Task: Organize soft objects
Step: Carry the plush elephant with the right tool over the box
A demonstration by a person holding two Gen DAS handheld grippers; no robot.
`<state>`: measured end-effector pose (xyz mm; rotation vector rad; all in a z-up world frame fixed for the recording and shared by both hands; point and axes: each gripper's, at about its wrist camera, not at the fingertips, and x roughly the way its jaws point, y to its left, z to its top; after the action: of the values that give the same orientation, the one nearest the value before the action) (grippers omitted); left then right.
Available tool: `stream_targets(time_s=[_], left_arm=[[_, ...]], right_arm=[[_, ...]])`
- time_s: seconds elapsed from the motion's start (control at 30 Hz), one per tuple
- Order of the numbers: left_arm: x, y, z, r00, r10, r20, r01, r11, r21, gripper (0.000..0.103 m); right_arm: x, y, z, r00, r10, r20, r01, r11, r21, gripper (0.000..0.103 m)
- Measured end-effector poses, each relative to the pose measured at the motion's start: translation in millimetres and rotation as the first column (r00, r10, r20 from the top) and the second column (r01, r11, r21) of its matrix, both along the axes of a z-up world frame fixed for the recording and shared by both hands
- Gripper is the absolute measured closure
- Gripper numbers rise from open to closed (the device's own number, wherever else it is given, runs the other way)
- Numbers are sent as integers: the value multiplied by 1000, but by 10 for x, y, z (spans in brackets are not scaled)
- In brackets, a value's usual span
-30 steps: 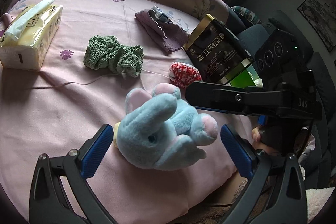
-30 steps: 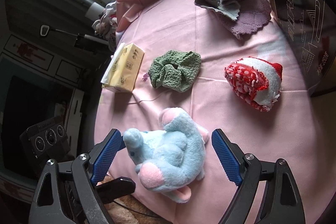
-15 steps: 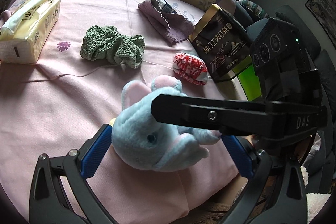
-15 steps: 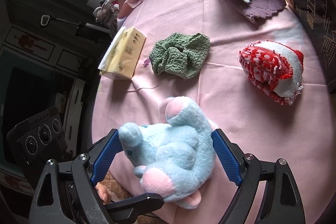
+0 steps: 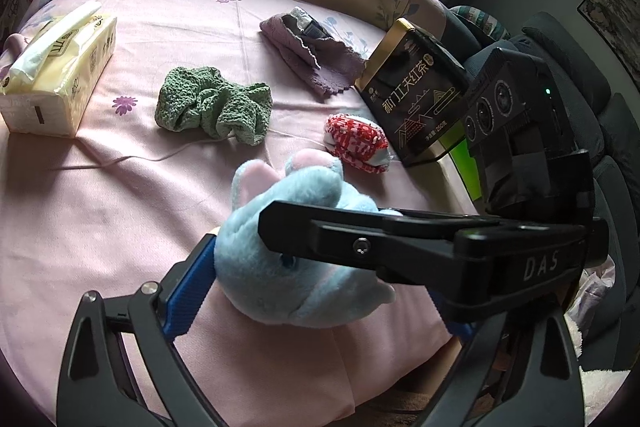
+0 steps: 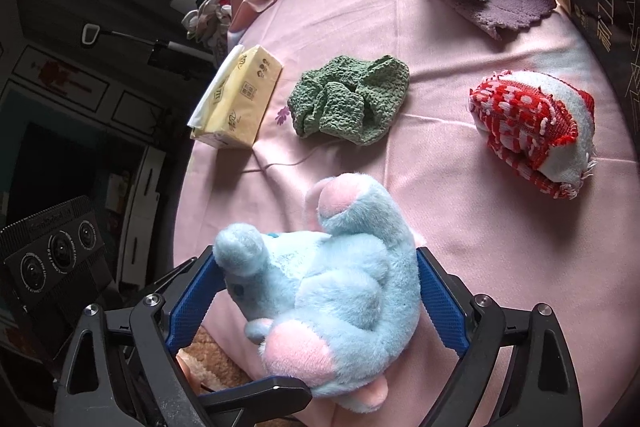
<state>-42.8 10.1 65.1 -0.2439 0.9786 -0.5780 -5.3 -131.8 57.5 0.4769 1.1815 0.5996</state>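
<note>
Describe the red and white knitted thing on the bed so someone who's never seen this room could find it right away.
Start at the pink bedsheet and find the tall black tea box with gold lettering near its edge. The red and white knitted piece lies on the sheet just beside that box, apart from the crumpled green cloth and the blue plush toy. It alone is red-patterned with a plain white end.

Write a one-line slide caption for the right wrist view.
Right gripper brackets a blue plush toy on a pink bedsheet, beyond it a green cloth and tissue pack.
</note>
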Motion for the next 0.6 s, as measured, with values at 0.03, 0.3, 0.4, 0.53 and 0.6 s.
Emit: stream_targets(time_s=[0.03, 0.3, 0.4, 0.53, 0.6], left_arm=[[-30, -6, 54, 1000, 5, 26, -5, 1000, 4, 8], [-290, -233, 626, 971, 1, 241, -6, 1000, 21, 8], [-400, -391, 848, 948, -14, 318, 4, 1000, 30, 8], [-555, -594, 1117, 911, -33, 411, 16, 999, 45, 8], [-602, -682, 1215, 897, -40, 441, 20, 999, 50, 8]], right_arm=[[-16, -9, 57, 1000, 2, 24, -2, 1000, 7, 10], [-227, -260, 708, 978, -31, 207, 21, 998, 51, 10], [-339, -419, 969, 960, -59, 274, 42, 997, 68, 10], [-484, -645, 1260, 930, -95, 356, 62, 993, 102, 10], [-541, -754, 1363, 918, -115, 379, 75, 990, 120, 10]])
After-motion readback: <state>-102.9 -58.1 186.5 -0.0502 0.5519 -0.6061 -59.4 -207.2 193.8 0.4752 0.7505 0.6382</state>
